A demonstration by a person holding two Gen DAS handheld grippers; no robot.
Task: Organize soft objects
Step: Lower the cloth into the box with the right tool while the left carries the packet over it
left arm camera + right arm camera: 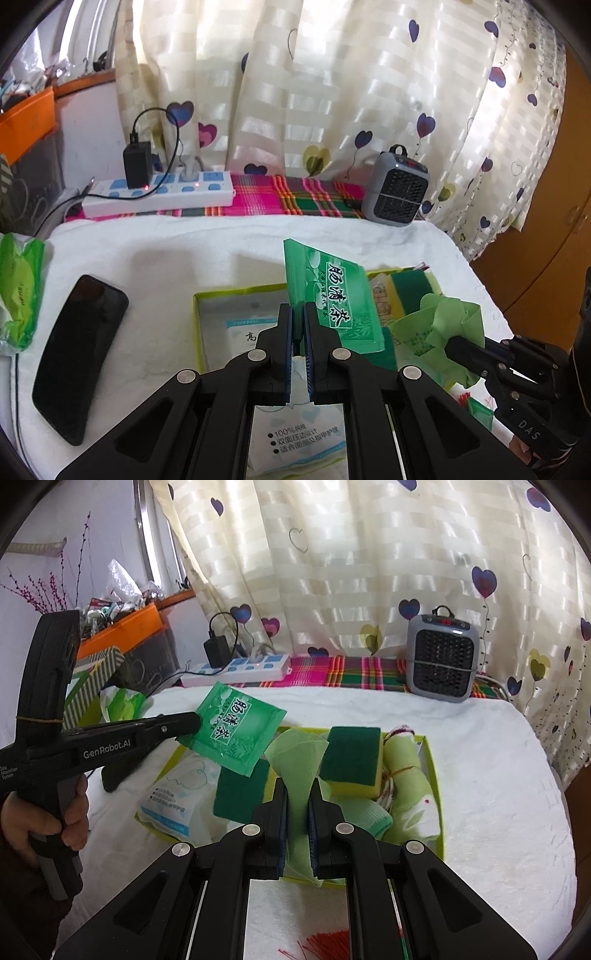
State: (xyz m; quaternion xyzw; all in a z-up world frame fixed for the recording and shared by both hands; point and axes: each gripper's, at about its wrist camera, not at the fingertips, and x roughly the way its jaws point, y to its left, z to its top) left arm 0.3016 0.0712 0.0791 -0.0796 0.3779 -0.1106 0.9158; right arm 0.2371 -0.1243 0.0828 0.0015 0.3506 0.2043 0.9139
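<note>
The left gripper point(298, 314) is clenched on the lower edge of a green tea sachet point(332, 299), which is held upright and slightly tilted above a shallow lime-green tray point(432, 775) resting on a surface covered by a white towel point(480, 775). In the right wrist view the same sachet point(236, 734) is seen pinched at its left corner by the left gripper point(194, 722), whose handle is wrapped by a hand point(48, 819) at the near left. The right gripper point(298, 805) is closed on a light green cloth point(299, 768), which rises between its fingers and flares open just above the tray; in the left wrist view this cloth point(454, 317) is seen bunched at the tip of the right gripper point(452, 345). Inside the tray, a white packet of cotton pads point(173, 797) lies at the left, a dark green scouring pad point(240, 794) beside it, a yellow sponge with a green top point(352, 760) farther right, and a rolled pale green towel point(410, 786) along the right wall. A black phone point(79, 354) lies on the white towel left of the tray, with a green tissue pack point(20, 291) at the far left edge. At the far side, a white power strip point(159, 194) and a small grey heater point(397, 188) stand in front of a heart-patterned curtain point(332, 92).
</note>
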